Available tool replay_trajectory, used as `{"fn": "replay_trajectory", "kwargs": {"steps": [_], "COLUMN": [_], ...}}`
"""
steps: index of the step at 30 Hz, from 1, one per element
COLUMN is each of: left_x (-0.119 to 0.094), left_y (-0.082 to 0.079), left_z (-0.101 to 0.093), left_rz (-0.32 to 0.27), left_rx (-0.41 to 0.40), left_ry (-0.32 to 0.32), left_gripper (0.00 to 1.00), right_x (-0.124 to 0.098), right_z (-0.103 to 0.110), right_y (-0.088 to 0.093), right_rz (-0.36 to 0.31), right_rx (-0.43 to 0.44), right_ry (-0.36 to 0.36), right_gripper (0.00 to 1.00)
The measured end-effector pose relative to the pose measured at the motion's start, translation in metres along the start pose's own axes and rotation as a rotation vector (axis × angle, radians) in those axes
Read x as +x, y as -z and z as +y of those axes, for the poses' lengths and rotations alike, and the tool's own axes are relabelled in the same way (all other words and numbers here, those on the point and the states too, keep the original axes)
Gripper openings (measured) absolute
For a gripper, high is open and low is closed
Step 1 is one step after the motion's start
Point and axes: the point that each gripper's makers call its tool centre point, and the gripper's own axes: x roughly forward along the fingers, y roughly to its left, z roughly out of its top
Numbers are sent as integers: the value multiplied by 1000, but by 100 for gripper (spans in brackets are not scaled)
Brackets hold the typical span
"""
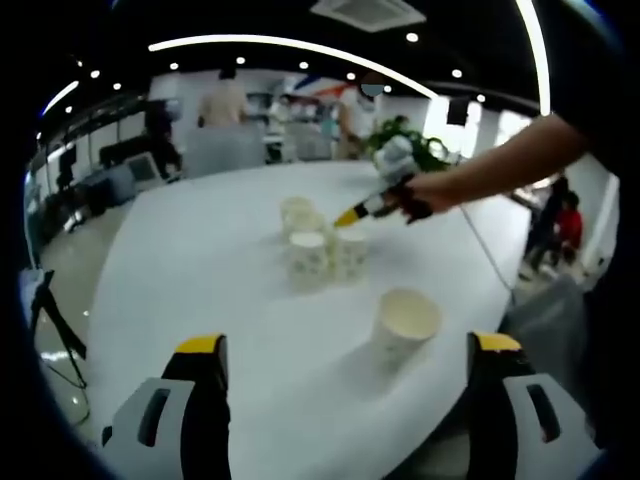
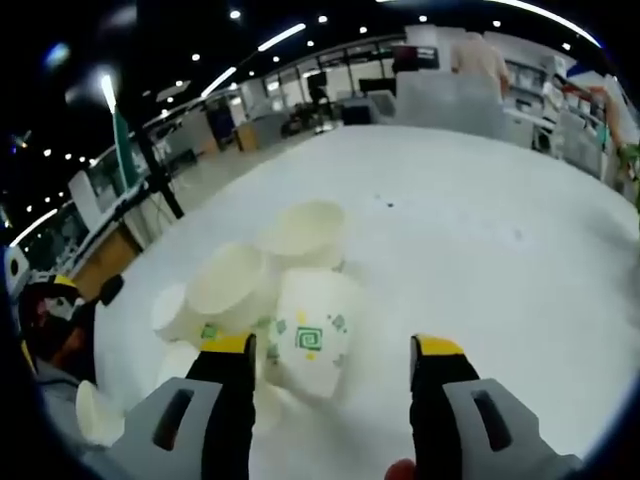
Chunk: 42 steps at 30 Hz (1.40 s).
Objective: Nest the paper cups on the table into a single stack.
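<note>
My right gripper [image 2: 330, 365] hangs with jaws apart just over a cluster of paper cups [image 2: 255, 290] on the white table [image 2: 480, 220], nothing between them; the nearest, a green-patterned cup [image 2: 312, 335], lies tilted against its neighbours. My left gripper [image 1: 345, 370] is likewise spread and empty, held back near the table edge, with a lone upright cup [image 1: 405, 325] standing just ahead of it, well apart from the cluster. In the left gripper view the right gripper's yellow tip sits above the group. To do this step well I judge the right jaws should close on the patterned cup's wall (lightly, paper crushes) without nudging the touching cups. A tripod [image 2: 160, 190] and distant people stand off the table, clear of the work.
</note>
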Motion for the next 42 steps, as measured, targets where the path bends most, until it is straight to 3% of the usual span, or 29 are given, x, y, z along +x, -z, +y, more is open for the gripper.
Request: {"fn": "replay_trajectory", "kwargs": {"steps": [19, 28, 42], "left_x": [-6, -7, -10], "left_y": [7, 11, 15], "left_z": [2, 4, 4], "left_rz": [-2, 5, 5], "left_rx": [-26, -39, -56], "left_ry": [-29, -39, -53], "left_gripper": [100, 100, 99], "right_x": [17, 20, 29], "right_z": [18, 25, 21], "right_y": [-5, -14, -10], "right_rz": [29, 29, 65], "right_rx": [6, 47, 170], "right_ry": [-56, -74, -93], "right_gripper": [47, 45, 41]}}
